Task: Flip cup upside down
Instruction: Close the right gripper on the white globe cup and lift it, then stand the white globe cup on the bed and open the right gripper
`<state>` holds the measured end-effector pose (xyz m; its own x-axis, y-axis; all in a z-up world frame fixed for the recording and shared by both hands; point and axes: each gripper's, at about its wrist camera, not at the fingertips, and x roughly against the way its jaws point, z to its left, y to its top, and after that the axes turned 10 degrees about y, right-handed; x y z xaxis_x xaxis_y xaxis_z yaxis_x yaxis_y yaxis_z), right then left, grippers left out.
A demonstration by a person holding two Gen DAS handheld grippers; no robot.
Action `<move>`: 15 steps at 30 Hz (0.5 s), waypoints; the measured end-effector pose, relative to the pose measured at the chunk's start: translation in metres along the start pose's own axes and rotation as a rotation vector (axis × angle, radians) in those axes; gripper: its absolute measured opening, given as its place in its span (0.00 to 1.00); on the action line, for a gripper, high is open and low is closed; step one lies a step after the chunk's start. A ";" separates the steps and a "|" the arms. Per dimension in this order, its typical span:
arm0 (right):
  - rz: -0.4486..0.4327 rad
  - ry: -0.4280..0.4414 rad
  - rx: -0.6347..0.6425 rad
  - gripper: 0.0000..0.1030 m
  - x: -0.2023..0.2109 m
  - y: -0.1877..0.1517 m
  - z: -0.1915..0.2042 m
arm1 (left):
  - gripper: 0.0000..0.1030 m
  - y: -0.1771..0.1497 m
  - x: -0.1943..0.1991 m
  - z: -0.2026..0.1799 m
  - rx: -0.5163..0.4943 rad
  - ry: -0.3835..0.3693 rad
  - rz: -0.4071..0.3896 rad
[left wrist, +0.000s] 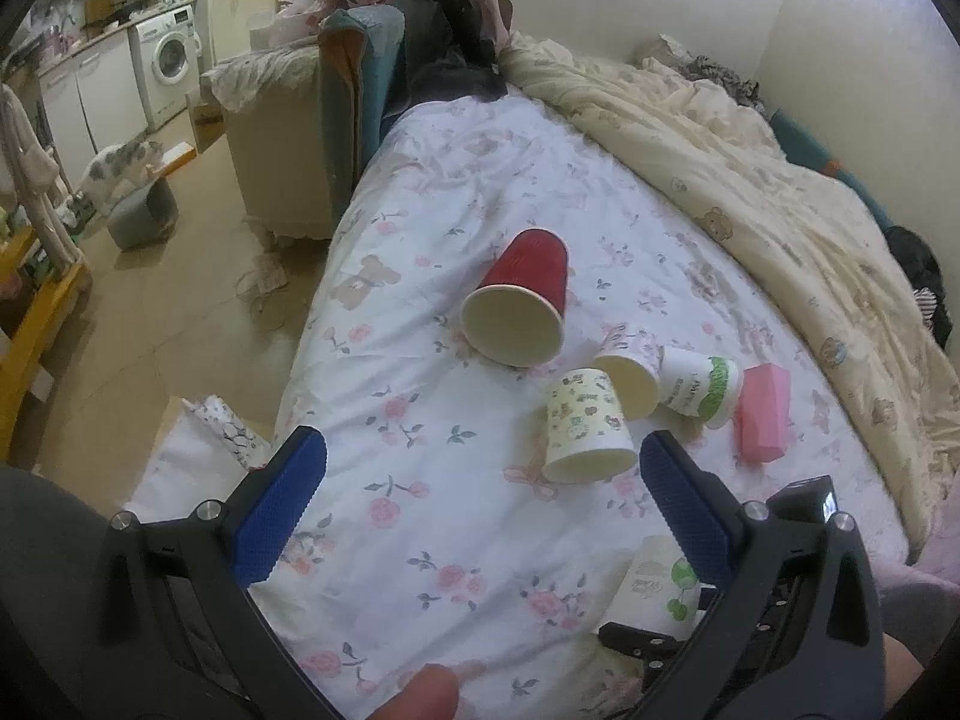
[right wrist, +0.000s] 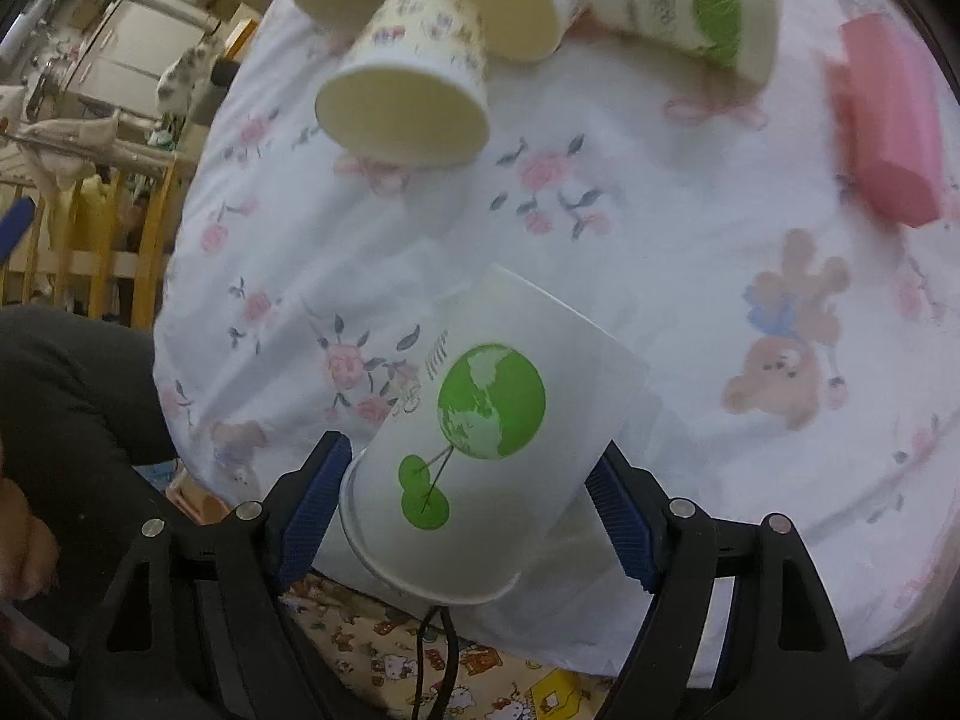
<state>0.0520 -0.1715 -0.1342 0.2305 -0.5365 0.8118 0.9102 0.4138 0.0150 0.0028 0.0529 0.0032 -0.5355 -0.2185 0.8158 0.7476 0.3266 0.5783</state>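
Right wrist view: my right gripper (right wrist: 465,516) holds a white paper cup (right wrist: 492,450) with a green globe print between its blue pads, tilted, rim nearest the camera and base pointing away over the floral bed sheet (right wrist: 630,252). I judge the flip as under way, with the cup not yet set down on its rim. Ahead of this gripper, four more cups lie tipped beside a pink block (right wrist: 888,120). My left gripper (left wrist: 483,468) hangs wide apart and empty above the bed.
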 end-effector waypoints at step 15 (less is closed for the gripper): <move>-0.135 0.111 -0.018 1.00 0.048 -0.019 -0.008 | 1.00 -0.006 -0.008 -0.003 -0.020 -0.001 0.049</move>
<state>0.0492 -0.2112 -0.1002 0.1412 -0.6650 0.7333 0.9412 0.3198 0.1088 0.0036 0.0503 -0.0070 -0.4985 -0.2021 0.8430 0.7804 0.3187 0.5379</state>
